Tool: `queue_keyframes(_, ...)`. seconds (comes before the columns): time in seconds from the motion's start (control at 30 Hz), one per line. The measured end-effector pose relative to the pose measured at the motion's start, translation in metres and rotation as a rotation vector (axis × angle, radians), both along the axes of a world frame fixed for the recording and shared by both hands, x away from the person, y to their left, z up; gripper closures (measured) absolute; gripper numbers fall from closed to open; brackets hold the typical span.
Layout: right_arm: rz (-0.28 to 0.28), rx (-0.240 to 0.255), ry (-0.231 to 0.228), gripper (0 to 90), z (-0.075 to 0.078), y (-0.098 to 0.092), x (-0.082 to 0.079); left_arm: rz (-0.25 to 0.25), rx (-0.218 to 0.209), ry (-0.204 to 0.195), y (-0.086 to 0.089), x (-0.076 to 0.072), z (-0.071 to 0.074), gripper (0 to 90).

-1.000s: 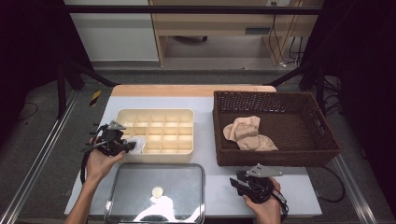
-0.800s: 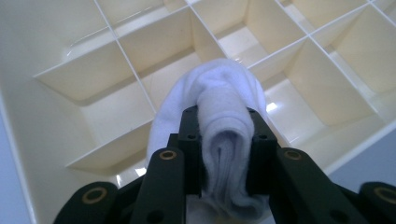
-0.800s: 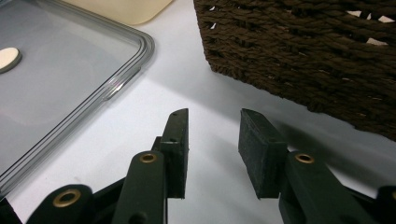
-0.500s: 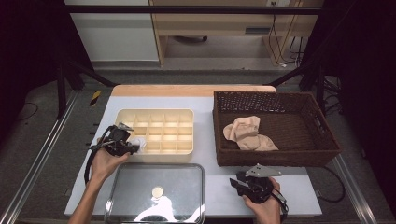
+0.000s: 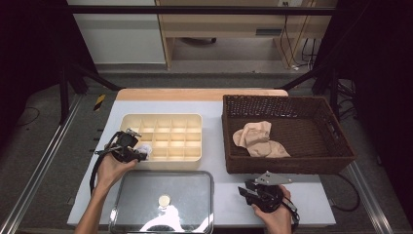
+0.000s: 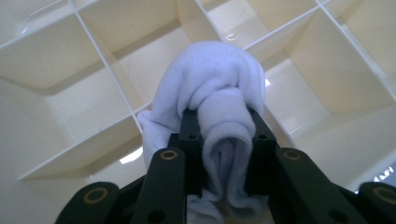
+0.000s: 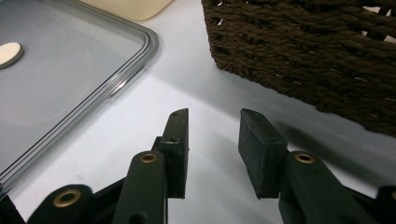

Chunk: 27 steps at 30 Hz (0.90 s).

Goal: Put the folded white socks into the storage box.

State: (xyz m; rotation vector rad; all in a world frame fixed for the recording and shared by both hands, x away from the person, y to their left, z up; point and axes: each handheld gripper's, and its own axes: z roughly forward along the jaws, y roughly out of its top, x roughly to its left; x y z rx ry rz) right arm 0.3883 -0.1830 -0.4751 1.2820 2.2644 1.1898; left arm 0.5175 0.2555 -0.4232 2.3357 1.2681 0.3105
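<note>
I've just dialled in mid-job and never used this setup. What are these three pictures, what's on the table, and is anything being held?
A person works with a hand-held two-fingered gripper in each hand. The high view looks down on the table; the other two pictures come from cameras riding on each gripper.

On the table: a cream divided organiser tray, a dark wicker basket with beige socks inside, and a clear lid lying flat.

The left gripper is shut on a rolled white sock, over the tray's compartments. The right gripper rests open near the basket, holding nothing.
</note>
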Motion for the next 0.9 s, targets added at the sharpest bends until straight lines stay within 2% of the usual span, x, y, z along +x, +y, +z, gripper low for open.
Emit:
queue_keyframes(0.13, 0.008, 0.001, -0.003, 63.4, 0.000, 0.002, 0.000, 0.012, -0.014, -0.018, 0.001, -0.002, 0.001, 70.9)
queue_keyframes(0.2, 0.006, 0.007, 0.003, 62.7, 0.001, 0.002, -0.001, 0.017, -0.022, -0.040, 0.001, -0.004, 0.003, 68.6)
queue_keyframes(0.27, 0.004, 0.007, 0.000, 62.0, 0.001, 0.000, -0.001, 0.012, -0.033, -0.068, 0.002, -0.008, 0.007, 63.3)
queue_keyframes(0.33, -0.002, 0.007, 0.001, 62.0, 0.001, -0.001, -0.001, 0.009, -0.044, -0.101, 0.001, -0.011, 0.011, 53.7)
queue_keyframes(0.37, -0.001, 0.006, -0.002, 62.0, 0.001, -0.001, -0.001, 0.017, -0.036, -0.125, 0.001, -0.012, 0.014, 49.9)
queue_keyframes(0.43, -0.001, 0.009, -0.003, 62.0, 0.001, -0.002, -0.002, 0.028, -0.023, -0.164, 0.002, -0.014, 0.020, 46.4)
queue_keyframes(0.47, -0.002, 0.011, -0.002, 62.0, 0.002, -0.002, -0.002, 0.036, -0.036, -0.178, 0.002, -0.014, 0.024, 46.6)
queue_keyframes(0.5, -0.005, 0.010, -0.002, 62.1, 0.002, -0.002, -0.002, 0.040, -0.050, -0.190, 0.004, -0.014, 0.027, 47.2)
queue_keyframes(0.57, -0.005, 0.011, -0.004, 62.3, 0.002, -0.003, -0.002, 0.048, -0.067, -0.194, 0.006, -0.014, 0.031, 53.8)
queue_keyframes(0.63, -0.006, 0.011, -0.005, 62.5, 0.002, -0.004, -0.002, 0.029, -0.093, -0.163, 0.006, -0.013, 0.028, 65.4)
queue_keyframes(0.67, -0.008, 0.012, -0.004, 62.6, 0.002, -0.005, -0.002, 0.027, -0.095, -0.160, 0.005, -0.013, 0.025, 70.5)
queue_keyframes(0.77, -0.006, 0.013, -0.003, 62.6, 0.002, -0.004, -0.002, 0.025, -0.086, -0.153, 0.004, -0.012, 0.020, 76.0)
queue_keyframes(0.9, -0.005, 0.012, 0.000, 62.8, 0.001, -0.004, -0.002, 0.022, -0.051, -0.124, 0.003, -0.010, 0.011, 80.5)
